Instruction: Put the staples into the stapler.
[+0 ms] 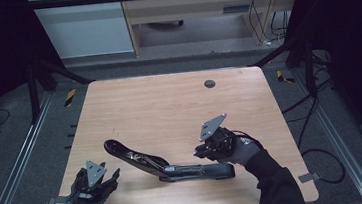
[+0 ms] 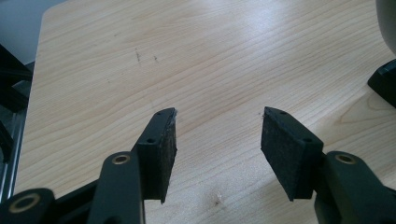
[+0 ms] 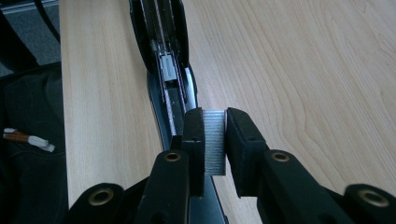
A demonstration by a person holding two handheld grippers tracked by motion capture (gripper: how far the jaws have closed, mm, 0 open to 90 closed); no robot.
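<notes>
**Staple strip poised over an opened stapler**

High view: long black stapler (image 1: 167, 164) lies hinged open near the wooden table (image 1: 169, 103) front edge, exposing its channel.

Left gripper view: left gripper (image 2: 217, 133) parted, empty, waiting aside.

Right gripper view: right gripper (image 3: 215, 140) clamps silver staple strip (image 3: 215, 140) above the channel, likely for loading.

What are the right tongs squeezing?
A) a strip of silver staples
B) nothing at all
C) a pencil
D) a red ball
A: in the right gripper view the right tongs pinch a ribbed silver strip of staples just above the opened black stapler, which lies on the wooden table.
</notes>
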